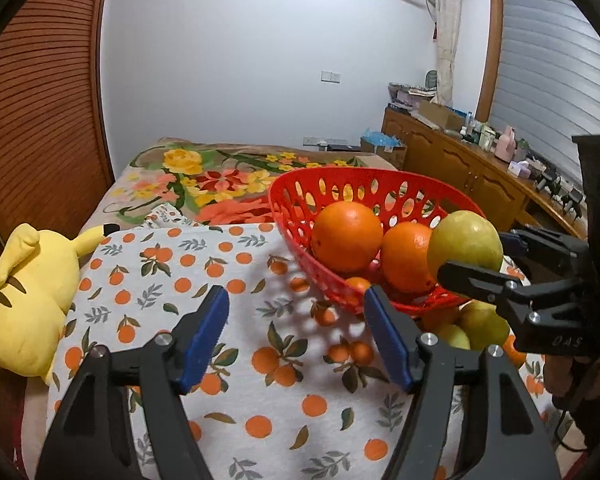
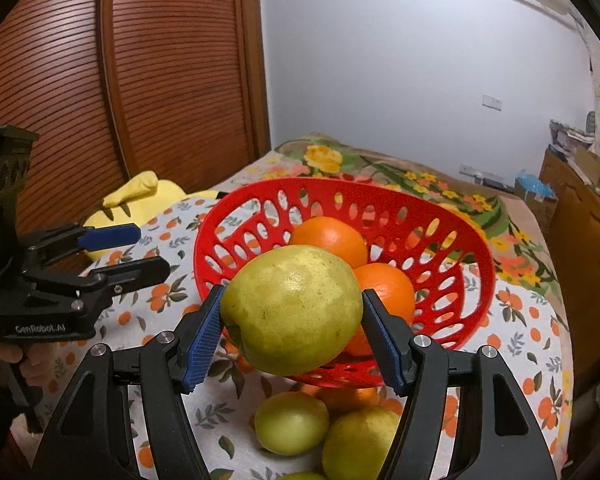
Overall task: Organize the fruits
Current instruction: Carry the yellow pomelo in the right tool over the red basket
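My right gripper (image 2: 292,320) is shut on a large yellow-green pear (image 2: 292,312) and holds it in the air at the near rim of the red perforated basket (image 2: 472,248). The held pear also shows in the left wrist view (image 1: 466,242), beside the basket (image 1: 296,216). Oranges (image 1: 346,236) lie in the basket. More green pears (image 2: 292,422) and an orange lie on the cloth just in front of the basket. My left gripper (image 1: 296,332) is open and empty above the cloth, left of the basket.
An orange-print cloth (image 1: 220,280) covers the table. A yellow plush toy (image 1: 32,292) lies at the left edge. A floral blanket (image 1: 204,184) is behind. A wooden slatted wardrobe stands left; a cluttered sideboard (image 1: 480,160) stands right.
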